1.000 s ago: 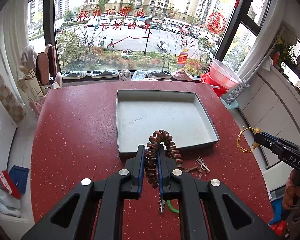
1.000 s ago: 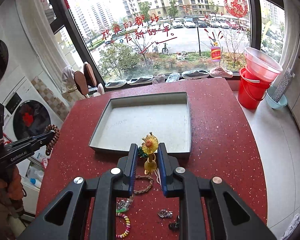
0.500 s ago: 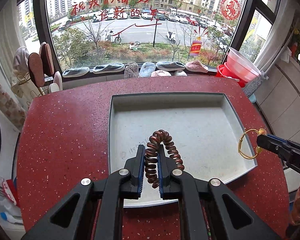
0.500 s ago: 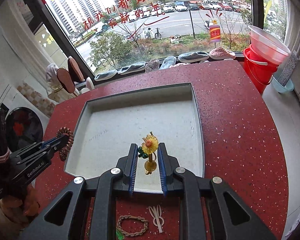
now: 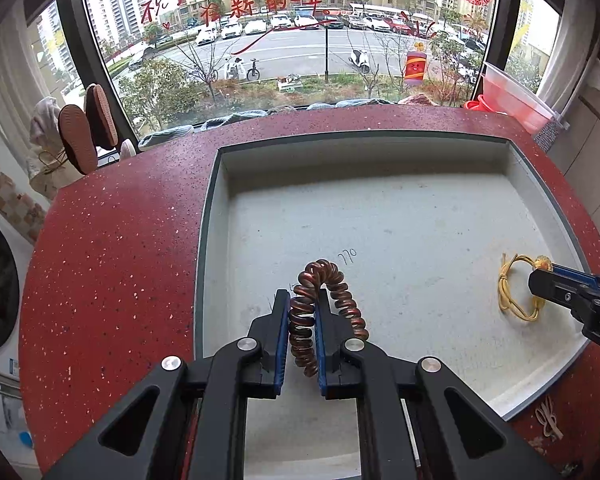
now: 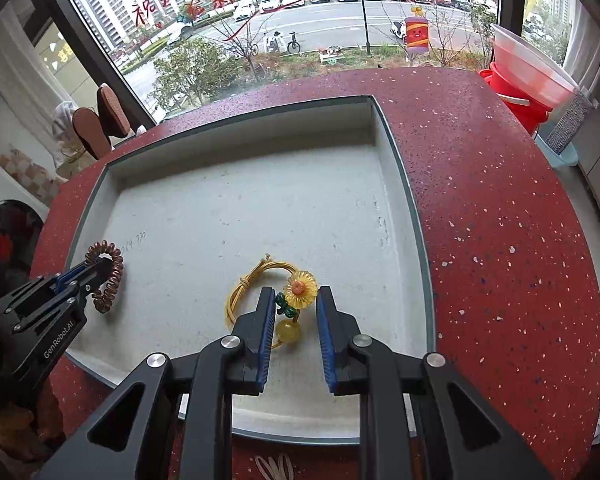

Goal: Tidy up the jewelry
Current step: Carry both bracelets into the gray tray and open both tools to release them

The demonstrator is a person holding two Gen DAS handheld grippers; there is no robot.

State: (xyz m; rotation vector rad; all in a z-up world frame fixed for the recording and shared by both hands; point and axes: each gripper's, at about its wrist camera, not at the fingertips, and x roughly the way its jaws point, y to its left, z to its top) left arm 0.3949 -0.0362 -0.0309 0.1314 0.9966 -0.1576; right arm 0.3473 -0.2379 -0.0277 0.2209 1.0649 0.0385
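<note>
A shallow grey tray point(image 5: 420, 138) point(image 6: 240, 110) sits on the red speckled counter. My left gripper point(image 5: 302, 300) is shut on a brown spiral hair tie point(image 5: 332, 276), low over the tray floor at its near left; it also shows in the right wrist view point(image 6: 106, 276). My right gripper point(image 6: 296, 296) is open, its fingers apart around a yellow sunflower hair tie point(image 6: 300, 288) that lies on the tray floor at the near right. The yellow tie also shows in the left wrist view point(image 5: 518, 294).
A pale hair clip point(image 5: 548, 424) lies on the counter just outside the tray's near right corner, also visible in the right wrist view point(image 6: 274, 468). Red buckets point(image 6: 520, 92) stand beyond the counter's right edge. Shoes on a rack point(image 5: 86, 132) are at the far left.
Both grippers moved forward and down over the tray. The right gripper opened and the sunflower tie now lies on the tray floor. The left stays shut on the spiral tie.
</note>
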